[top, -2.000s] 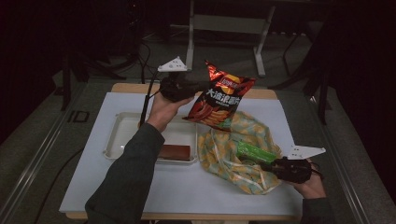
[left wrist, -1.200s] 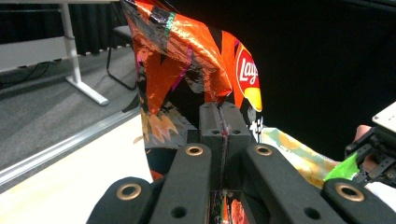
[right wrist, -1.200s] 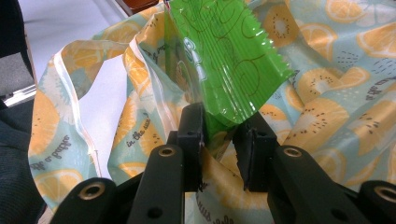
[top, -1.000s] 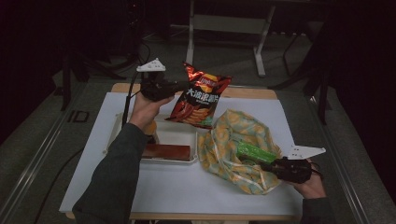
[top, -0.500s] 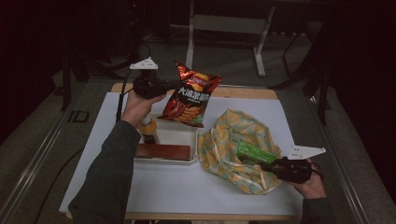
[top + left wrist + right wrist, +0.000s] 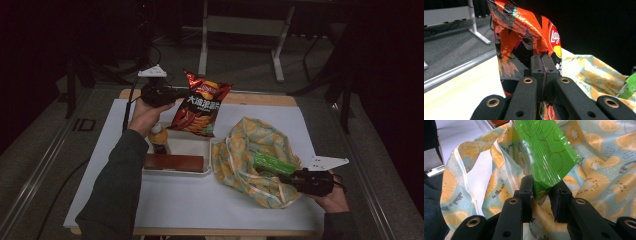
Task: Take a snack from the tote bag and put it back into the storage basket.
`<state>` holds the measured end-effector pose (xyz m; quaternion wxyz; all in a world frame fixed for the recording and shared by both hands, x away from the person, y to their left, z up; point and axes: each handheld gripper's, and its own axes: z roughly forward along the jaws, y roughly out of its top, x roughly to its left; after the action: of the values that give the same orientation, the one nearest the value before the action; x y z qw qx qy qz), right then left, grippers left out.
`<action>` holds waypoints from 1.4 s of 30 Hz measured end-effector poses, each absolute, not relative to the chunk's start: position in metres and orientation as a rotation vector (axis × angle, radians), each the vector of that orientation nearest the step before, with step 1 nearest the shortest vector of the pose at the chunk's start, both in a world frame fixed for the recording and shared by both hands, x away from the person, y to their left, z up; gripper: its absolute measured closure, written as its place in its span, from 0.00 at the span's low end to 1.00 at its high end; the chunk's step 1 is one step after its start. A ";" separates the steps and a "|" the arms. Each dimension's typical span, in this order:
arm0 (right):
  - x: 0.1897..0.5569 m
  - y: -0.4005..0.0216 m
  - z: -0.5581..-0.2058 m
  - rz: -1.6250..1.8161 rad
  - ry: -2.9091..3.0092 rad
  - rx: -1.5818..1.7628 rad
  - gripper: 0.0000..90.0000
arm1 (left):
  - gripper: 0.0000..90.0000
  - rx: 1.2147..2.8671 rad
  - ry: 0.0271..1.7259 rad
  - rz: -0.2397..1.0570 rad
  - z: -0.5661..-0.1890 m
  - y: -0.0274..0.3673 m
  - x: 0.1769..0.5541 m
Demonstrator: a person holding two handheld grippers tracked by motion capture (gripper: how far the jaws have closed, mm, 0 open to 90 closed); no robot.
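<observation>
One chip bag [image 6: 524, 37] between hand-held gripper [image 6: 541, 62] jaws

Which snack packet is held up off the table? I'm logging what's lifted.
The red chip bag, pinched by the left gripper above the tray; the green packet lies low on the fruit-print bag.

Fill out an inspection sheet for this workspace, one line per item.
Surface: white table top, wooden edge at the far side.
Job's things: red chip bag held up above the tray; green packet at the fruit-print bag.
Clutter: small bottle and brown box in the tray.
Grippers: left claw shut on the chip bag; right claw shut on the green packet.
Cables: one trails from the left claw.
Surroundings: dark floor, metal frame legs behind.
</observation>
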<state>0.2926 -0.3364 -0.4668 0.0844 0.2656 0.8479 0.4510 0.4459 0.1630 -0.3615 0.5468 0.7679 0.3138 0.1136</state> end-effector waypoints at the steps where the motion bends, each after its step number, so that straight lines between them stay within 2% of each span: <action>1: 0.293 -0.336 -0.467 1.345 2.529 0.793 0.82 | 1.00 1.825 0.747 0.272 -0.362 0.164 0.446; 30: 0.293 -0.337 -0.467 1.347 2.529 0.791 0.82 | 0.98 1.960 0.817 0.288 -0.380 0.165 0.460; 42: 0.292 -0.337 -0.467 1.350 2.530 0.788 0.82 | 0.93 1.987 0.852 0.312 -0.379 0.175 0.462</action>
<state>0.2923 -0.3368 -0.4670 0.0839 0.2640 0.8478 0.4523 0.4618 0.1753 -0.3794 0.4604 0.8075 0.3463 0.1268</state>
